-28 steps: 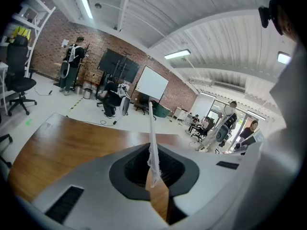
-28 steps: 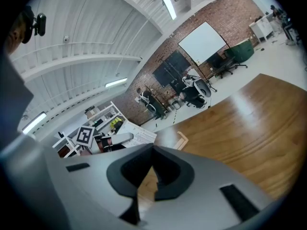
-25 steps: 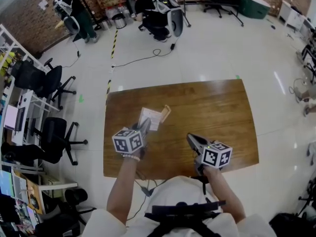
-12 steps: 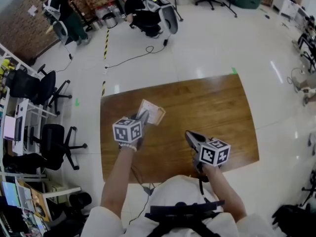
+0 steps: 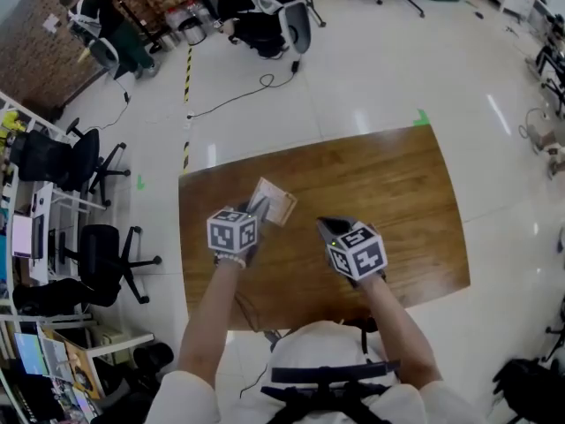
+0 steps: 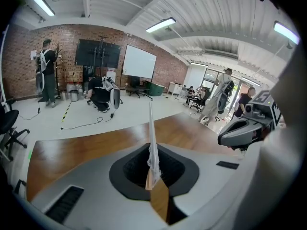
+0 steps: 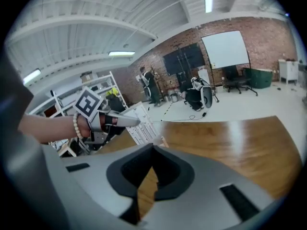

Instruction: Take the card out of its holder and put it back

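A clear card holder [image 5: 275, 201] with a pale printed card in it hangs just above the wooden table [image 5: 388, 184]. My left gripper [image 5: 259, 208] is shut on the holder's near edge. In the left gripper view the holder [image 6: 150, 128] stands edge-on, pinched between the pads of the left gripper [image 6: 152, 150]. My right gripper [image 5: 322, 225] is to the right of the holder, shut and with nothing in it, a short gap away. From the right gripper view, the right gripper [image 7: 153, 147] points towards the holder [image 7: 141, 126] and the left gripper [image 7: 132, 121].
Black office chairs [image 5: 97, 254] and shelving stand left of the table. A cable [image 5: 234, 100] lies on the floor beyond the far edge. People in harnesses [image 5: 265, 11] stand far back. The table's right half [image 5: 415, 237] is bare wood.
My right gripper has moved left across the table, closer to the holder and the left gripper. The left gripper keeps its hold and has sunk slightly.
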Demonstrator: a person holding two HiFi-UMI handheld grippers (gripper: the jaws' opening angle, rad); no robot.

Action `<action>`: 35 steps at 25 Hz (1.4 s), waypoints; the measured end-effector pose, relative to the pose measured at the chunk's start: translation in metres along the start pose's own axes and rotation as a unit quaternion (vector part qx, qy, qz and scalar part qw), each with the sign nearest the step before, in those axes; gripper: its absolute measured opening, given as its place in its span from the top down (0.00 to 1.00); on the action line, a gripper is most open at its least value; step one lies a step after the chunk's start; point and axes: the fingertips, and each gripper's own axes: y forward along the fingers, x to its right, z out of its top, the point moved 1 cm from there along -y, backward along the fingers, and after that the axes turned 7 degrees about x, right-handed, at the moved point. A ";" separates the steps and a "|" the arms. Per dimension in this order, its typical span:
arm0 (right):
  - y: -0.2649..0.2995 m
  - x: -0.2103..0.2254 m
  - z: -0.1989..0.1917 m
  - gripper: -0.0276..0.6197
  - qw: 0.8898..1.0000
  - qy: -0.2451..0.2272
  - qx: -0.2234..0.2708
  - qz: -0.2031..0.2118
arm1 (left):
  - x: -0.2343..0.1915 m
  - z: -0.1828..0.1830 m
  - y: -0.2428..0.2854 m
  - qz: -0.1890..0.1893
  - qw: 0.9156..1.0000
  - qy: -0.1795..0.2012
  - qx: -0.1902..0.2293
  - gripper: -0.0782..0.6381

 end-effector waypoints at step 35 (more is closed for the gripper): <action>0.023 -0.005 -0.022 0.93 0.999 -0.003 -0.044 0.011 | -0.001 -0.015 0.020 -0.016 0.998 0.042 -0.035 0.87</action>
